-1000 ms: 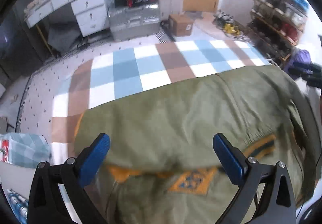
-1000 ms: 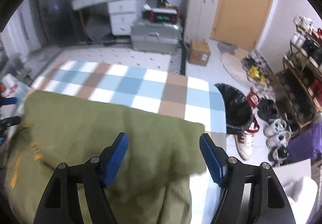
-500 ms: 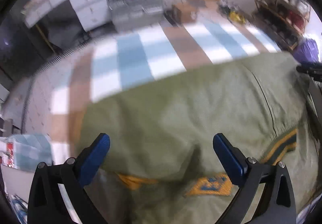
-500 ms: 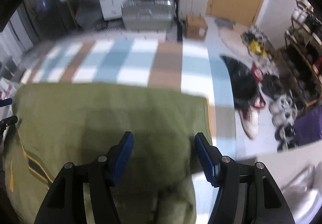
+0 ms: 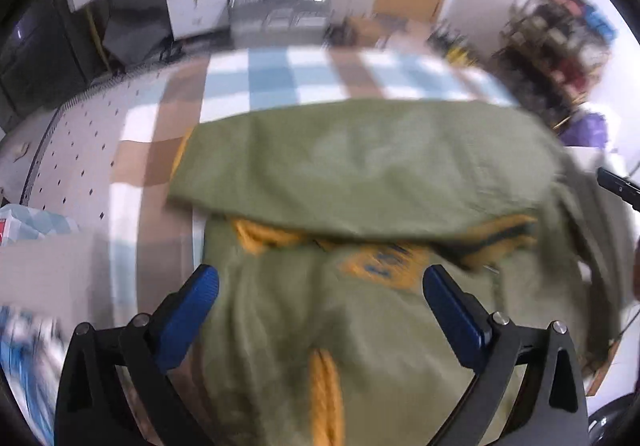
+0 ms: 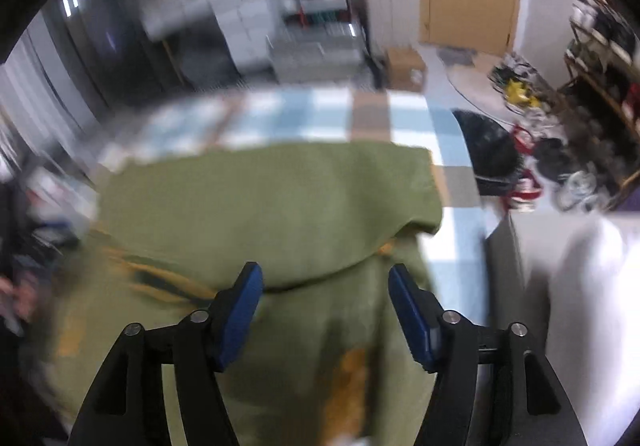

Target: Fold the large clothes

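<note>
A: Where does your left gripper (image 5: 320, 282) stand against the green garment (image 5: 360, 165)?

B: Your left gripper hovers over the near part of the green garment with its blue pads (image 5: 188, 314) spread wide. Cloth shows in the gap between them, but nothing is pinched, and whether the tips touch the fabric you cannot tell through the blur

A: And your right gripper (image 6: 324, 286)?

B: It is also parted, though narrower than the left. Its pads (image 6: 240, 310) flank a ridge of the green garment (image 6: 264, 205) at the near edge of the folded-over flap, gripping nothing. Contact with the cloth is unclear

A: How does the garment lie?

B: The green garment sits spread on the checked sheet (image 5: 280, 77), which shows blue, white and brown squares beyond the garment's far edge. A wide upper flap is folded toward you over the lower layer, and yellow trim (image 5: 272, 236) peeks out just under that flap's near edge. A yellow and blue emblem (image 5: 384, 262) lies on the lower layer just past your left gripper

A: Anything else near the garment?

B: In the right wrist view a black bin (image 6: 492, 149) stands to the right of the garment, off the sheet's edge, with shoes (image 6: 524, 189) on the floor beyond it. A cardboard box (image 6: 404, 65) sits well past the garment's far edge
</note>
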### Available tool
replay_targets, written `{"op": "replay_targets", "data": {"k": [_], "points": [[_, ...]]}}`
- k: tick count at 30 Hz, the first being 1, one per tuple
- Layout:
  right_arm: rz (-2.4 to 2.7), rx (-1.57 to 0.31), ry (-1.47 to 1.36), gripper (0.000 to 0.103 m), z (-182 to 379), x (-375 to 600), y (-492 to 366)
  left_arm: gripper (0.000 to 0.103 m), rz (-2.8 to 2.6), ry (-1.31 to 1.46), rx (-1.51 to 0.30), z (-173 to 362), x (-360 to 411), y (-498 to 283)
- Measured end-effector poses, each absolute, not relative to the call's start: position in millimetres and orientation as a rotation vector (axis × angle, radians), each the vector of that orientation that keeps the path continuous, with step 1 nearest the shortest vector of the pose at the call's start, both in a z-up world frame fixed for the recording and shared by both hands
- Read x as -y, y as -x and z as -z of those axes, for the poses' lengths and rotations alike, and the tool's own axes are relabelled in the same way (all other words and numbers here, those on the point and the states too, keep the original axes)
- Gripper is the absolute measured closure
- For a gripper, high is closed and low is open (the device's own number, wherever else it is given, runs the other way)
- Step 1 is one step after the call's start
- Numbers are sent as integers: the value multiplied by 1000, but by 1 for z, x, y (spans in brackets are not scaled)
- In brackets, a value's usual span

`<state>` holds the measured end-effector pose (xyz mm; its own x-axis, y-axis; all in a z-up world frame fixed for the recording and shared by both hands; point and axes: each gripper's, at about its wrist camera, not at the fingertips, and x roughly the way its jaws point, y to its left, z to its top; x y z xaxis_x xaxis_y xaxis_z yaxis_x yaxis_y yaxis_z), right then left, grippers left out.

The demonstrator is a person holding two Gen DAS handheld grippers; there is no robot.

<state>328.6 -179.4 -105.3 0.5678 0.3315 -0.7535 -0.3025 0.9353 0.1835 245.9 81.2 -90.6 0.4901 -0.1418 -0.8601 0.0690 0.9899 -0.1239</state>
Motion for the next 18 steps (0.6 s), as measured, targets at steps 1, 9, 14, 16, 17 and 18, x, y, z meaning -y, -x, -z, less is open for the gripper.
{"op": "replay_targets", "data": {"k": [1,9,14,16,17,18], "points": [[-404,-850,-84,27,96,184,-313,3,150,83,-1012,76,-75,-218],[-526,-465,-94,0,46,171,-131,3,81,14,-751,25,-32,-100],[-592,-532,-66,0,74,144,-79,3,53,47,-768,50,-28,-63],[-634,-597,-77,0,97,132,-64,2,46,76,-815,64,-30,-55],[-636,-625,-76,0,108,128,-60,3,42,99,-836,72,-33,-50],[-632,-643,-71,0,117,127,-55,3,34,117,-858,77,-36,-44]]}}
